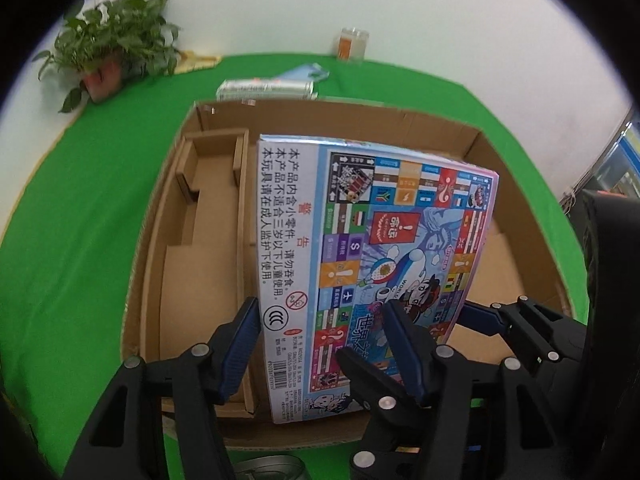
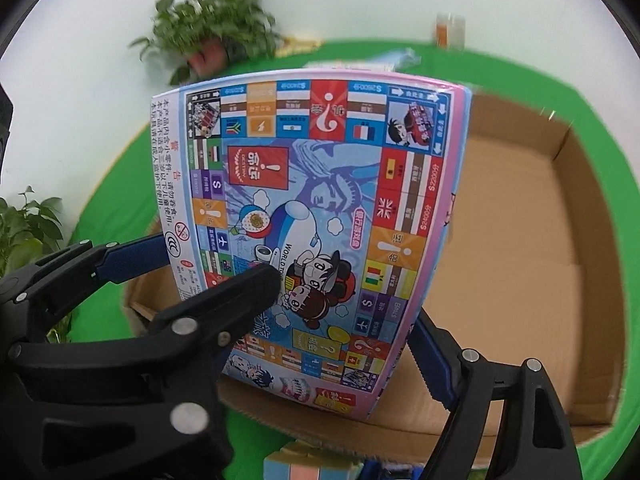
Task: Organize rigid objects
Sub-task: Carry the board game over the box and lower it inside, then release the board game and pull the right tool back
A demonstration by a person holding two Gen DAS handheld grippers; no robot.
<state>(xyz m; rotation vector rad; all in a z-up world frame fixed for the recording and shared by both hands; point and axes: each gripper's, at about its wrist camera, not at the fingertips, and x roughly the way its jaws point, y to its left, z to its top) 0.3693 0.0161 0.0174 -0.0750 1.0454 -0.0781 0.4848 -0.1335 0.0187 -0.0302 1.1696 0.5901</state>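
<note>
Green cloth (image 1: 80,240) covers the table in front of a white wall (image 1: 440,20), with a potted plant (image 1: 112,48) at 11 o'clock in the left wrist view and a small clear jar with an orange label (image 1: 352,44) at 12 o'clock by the wall. An open, shallow cardboard carton (image 1: 400,124) lies in the middle of the cloth. A cardboard divider (image 1: 240,200) runs along its 9 o'clock side and fences off narrow compartments. A flat printed pack (image 1: 264,89) lies on the cloth just beyond the carton's far rim. The board game box (image 1: 360,240), printed with flags, a plane and cartoon figures, hangs tilted above the carton's middle, with its near end down toward 6 o'clock and its far end raised. The left gripper (image 1: 322,344) is clenched on the near left corner of the box, one blue pad (image 1: 244,340) against the white side panel and the other finger across the printed face. The right gripper (image 2: 342,298) grasps the near right corner, one black finger lying on the printed face and the blue-padded finger (image 2: 432,360) against the pink edge. Another leafy plant (image 2: 24,224) shows at 9 o'clock in the right wrist view, and a pastel block (image 2: 304,464) at 6 o'clock.
</note>
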